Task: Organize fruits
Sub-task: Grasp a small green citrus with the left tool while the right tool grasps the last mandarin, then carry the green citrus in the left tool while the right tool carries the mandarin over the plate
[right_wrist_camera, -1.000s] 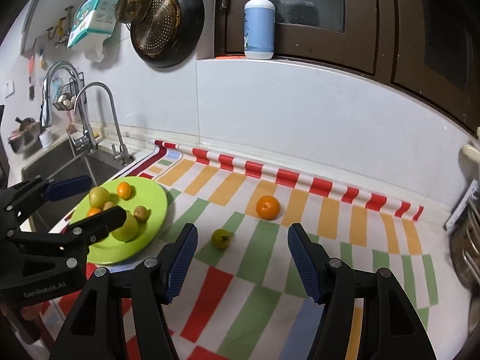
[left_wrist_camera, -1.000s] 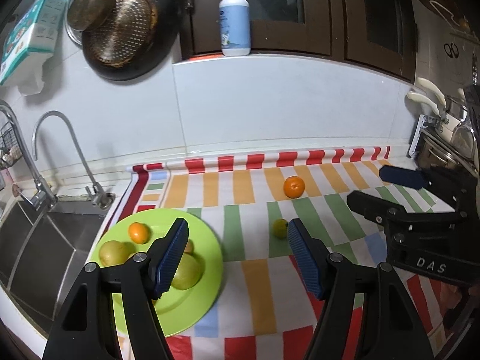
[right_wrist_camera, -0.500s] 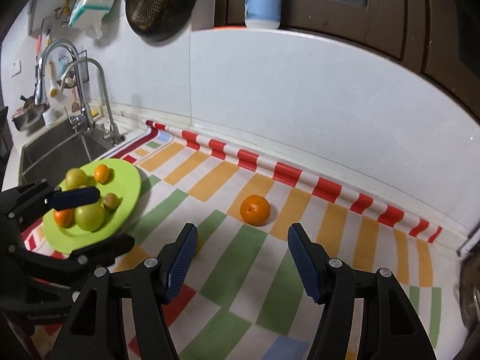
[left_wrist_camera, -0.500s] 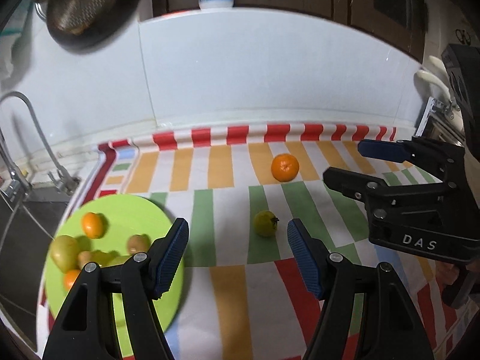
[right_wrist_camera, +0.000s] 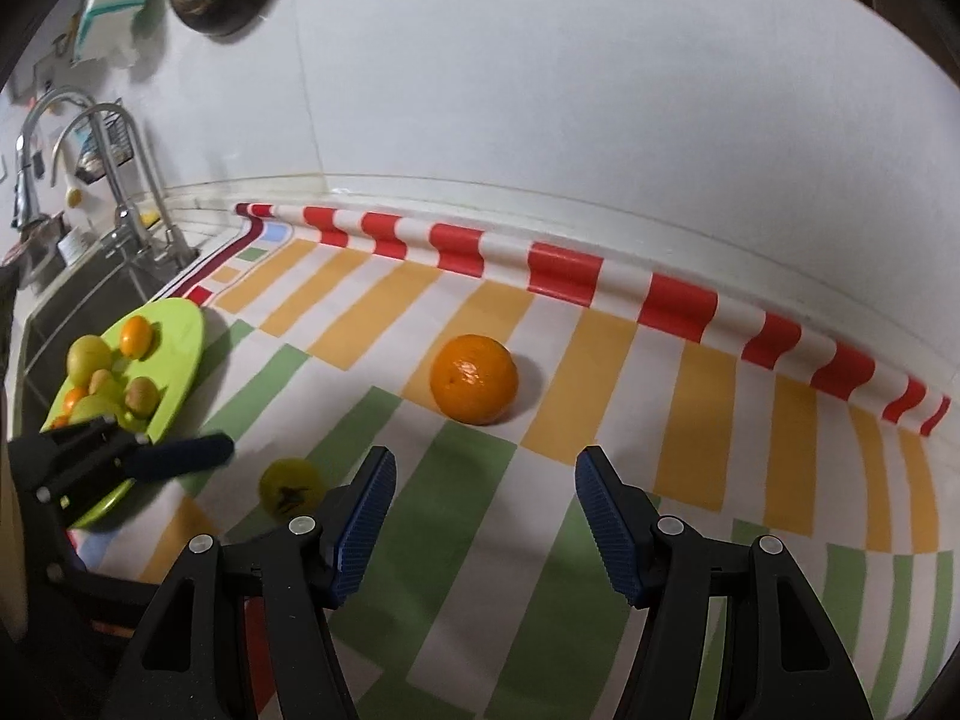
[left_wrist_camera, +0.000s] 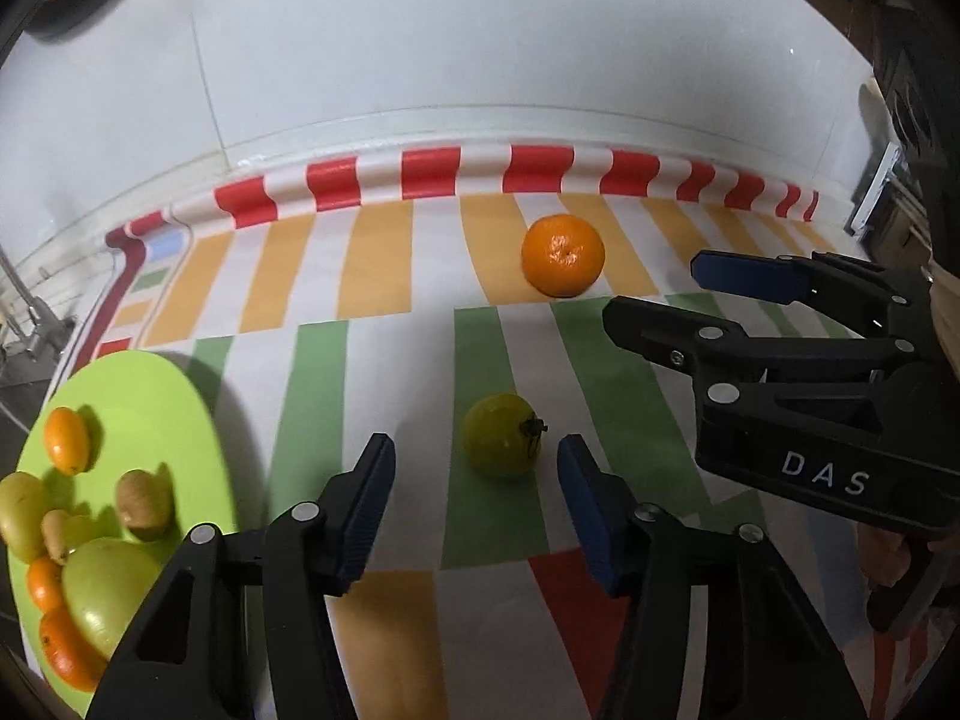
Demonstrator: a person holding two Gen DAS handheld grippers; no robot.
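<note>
Two loose fruits on the striped cloth, rest already on the green plate at lower left of the left wrist view.

Left gripper: jaws wide apart, nothing held. Small yellow-green fruit sits centre frame just ahead of the fingertips, roughly between them but not touching either pad. Stem points toward the right pad.

Right gripper: jaws also wide apart, empty. Orange lies centre frame, beyond the tips, clear gap still to cover. In the left wrist view the orange is upper centre, near the red-striped back edge, with the right gripper just to its right.

Judged step: each gripper lining up on its own fruit (looks like a double pick, then over to the plate).

Risks:
- Both fruits are round and on smooth cloth; a pad touching one side first would likely roll it away instead of trapping it.
- Yellow-green fruit looks off-centre toward the right pad, so uneven closing could squirt it out forward.
- The grippers work close together; crossing paths toward the plate could knock them or the fruits.
- Plate is crowded (several pieces piled at its near side); a drop there may bump one off toward the sink.
</note>
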